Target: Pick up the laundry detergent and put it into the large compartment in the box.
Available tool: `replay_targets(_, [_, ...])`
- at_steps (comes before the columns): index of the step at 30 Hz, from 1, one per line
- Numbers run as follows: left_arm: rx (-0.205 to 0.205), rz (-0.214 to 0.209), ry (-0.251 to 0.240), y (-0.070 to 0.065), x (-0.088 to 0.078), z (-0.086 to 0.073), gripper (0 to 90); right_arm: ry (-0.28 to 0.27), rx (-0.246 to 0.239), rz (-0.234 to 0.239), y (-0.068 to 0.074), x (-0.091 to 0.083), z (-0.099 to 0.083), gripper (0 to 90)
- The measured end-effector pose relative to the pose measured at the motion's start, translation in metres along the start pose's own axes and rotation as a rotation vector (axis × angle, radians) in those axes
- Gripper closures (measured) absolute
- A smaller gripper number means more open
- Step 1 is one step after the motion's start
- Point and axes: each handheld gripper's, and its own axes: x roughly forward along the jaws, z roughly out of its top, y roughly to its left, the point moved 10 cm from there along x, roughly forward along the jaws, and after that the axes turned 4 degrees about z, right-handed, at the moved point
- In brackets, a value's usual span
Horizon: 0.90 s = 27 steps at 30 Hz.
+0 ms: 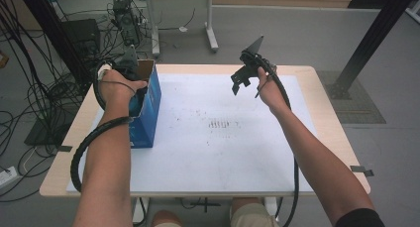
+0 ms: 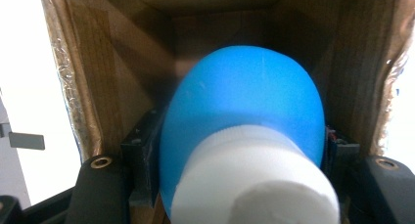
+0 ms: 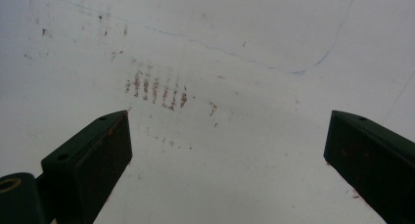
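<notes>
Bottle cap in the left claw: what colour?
White cap on a blue bottle; clearest in the left gripper view.

Cardboard box (image 1: 148, 108) walls hem the bottle (image 2: 244, 111); white mat (image 1: 223, 138) elsewhere open.

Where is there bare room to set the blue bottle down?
The white mat is bare from the blue box across to the table's right edge, under the open right gripper. Crowded only at the left: the left gripper holds the bottle inside the box.

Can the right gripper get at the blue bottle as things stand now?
Probably not directly. The blue bottle sits down inside the cardboard box, clamped in the left gripper, whose hand covers the opening. The right gripper hangs open above the white mat, apart from the box.
</notes>
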Motion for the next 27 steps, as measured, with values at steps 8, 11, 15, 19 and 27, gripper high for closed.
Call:
replay_targets(8, [0.001,-0.002,-0.005,0.0005,0.0003,-0.0004,35.5,0.005,-0.003,-0.003,0.0014,0.0012,0.0004,3.8])
replay_targets(11, [0.001,-0.003,-0.006,0.0007,0.0003,-0.0006,35.4,0.003,0.0,-0.001,0.0018,0.0012,0.0004,3.9])
replay_targets(15, [0.0,-0.005,-0.008,0.0009,0.0004,-0.0008,35.4,0.003,-0.004,-0.002,0.0022,0.0013,0.0007,3.8])
replay_targets(19, [0.0,-0.005,-0.009,0.0009,0.0005,-0.001,35.3,0.005,-0.001,-0.004,0.0031,0.0013,0.0008,3.8])
replay_targets(27, [0.0,-0.005,-0.012,0.0007,0.0005,-0.0013,35.3,0.0,-0.003,-0.002,0.003,0.0009,0.0004,3.8])
